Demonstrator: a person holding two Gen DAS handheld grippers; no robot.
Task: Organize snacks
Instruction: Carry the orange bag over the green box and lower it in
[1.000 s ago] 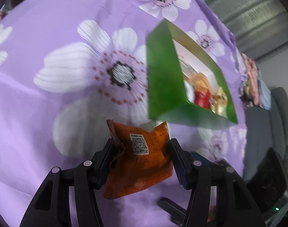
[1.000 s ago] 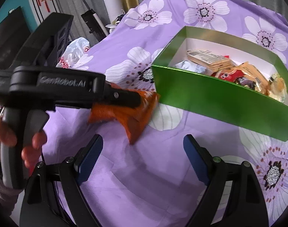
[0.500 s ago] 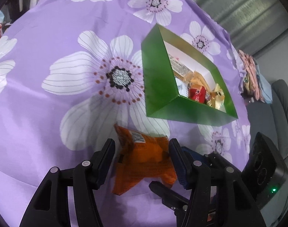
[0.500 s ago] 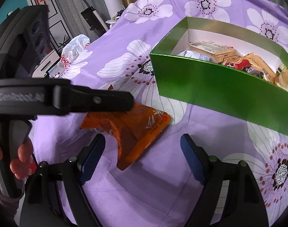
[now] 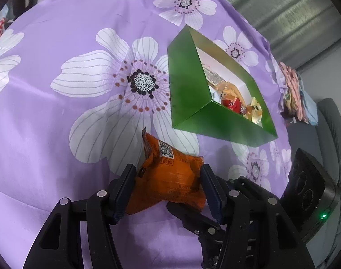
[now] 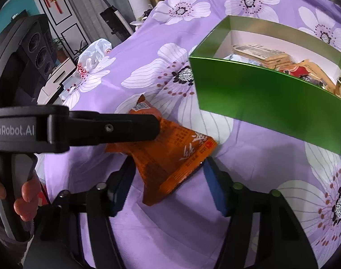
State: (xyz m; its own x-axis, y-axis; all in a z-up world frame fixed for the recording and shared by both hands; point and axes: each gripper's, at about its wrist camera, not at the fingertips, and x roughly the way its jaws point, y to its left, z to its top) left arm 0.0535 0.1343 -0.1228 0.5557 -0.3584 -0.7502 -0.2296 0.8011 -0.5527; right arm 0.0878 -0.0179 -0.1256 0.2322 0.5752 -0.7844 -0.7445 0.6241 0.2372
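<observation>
Orange snack packet (image 5: 168,179) lies on the purple flowered cloth (image 5: 58,134) beside the green box (image 5: 188,103) of snacks, squeezed between your left gripper (image 5: 168,190) pads. Your right gripper (image 6: 168,186) is closing around its lower corner, pads not yet pressing. Light, crinkly and probably slippery: grip the puffed middle, not the thin sealed edges.

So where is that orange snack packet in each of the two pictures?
Left wrist view: orange snack packet low at centre, between the left gripper fingers.
Right wrist view: packet at centre, partly under the left gripper's black arm.
Shared landmark: green box, up and to the right of it.
</observation>
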